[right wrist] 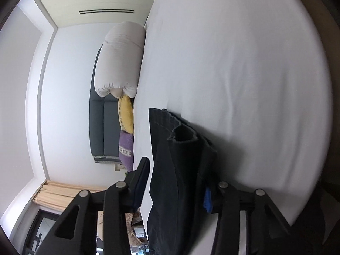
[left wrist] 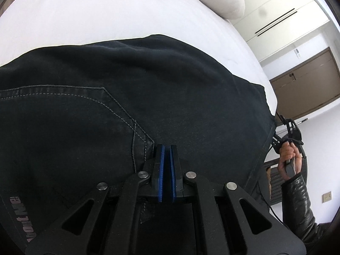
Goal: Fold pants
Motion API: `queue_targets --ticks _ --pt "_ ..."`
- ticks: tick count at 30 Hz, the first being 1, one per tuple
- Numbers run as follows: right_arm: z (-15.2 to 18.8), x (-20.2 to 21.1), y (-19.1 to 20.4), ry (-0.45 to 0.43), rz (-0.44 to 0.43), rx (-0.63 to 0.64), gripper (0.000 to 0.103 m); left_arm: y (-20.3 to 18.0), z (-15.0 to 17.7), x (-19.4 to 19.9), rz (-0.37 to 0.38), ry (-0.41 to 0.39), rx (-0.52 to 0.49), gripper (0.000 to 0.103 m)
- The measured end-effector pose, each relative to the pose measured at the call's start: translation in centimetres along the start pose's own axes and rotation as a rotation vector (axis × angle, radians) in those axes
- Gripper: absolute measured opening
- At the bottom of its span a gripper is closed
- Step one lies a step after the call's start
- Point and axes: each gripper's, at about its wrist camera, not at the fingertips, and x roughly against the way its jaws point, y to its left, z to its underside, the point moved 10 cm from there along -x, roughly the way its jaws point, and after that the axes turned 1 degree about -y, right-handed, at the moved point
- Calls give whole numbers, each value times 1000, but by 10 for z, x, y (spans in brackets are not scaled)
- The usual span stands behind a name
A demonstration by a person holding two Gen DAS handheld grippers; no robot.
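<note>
Black jeans (left wrist: 148, 89) lie spread on a white bed (left wrist: 95, 14), with a stitched back pocket (left wrist: 74, 116) at the left. My left gripper (left wrist: 167, 148) is shut, its blue pads nearly touching, tips resting on the denim beside the pocket corner; no cloth shows between the pads. My right gripper (right wrist: 176, 170) is open, and the leg ends of the jeans (right wrist: 180, 159) pass between its two fingers, hanging over the bed edge. The right gripper also shows in the left wrist view (left wrist: 286, 131), held by a hand at the far right end of the jeans.
A rolled white duvet (right wrist: 121, 59) lies at the head of the bed, with a yellow pillow (right wrist: 126, 116) and a purple pillow (right wrist: 126, 148) next to it. A grey headboard (right wrist: 99, 116) stands behind. A brown door (left wrist: 306, 85) is off to the right.
</note>
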Motion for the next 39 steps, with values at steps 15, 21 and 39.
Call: queue_targets --ticks 15,21,39 --pt "9 23 6 -20 159 254 6 22 7 6 33 -8 29 5" --pt "104 -7 85 96 202 635 6 22 8 7 50 -20 34 5" --pt "383 -86 55 429 409 1443 6 8 -22 32 295 -51 243 62"
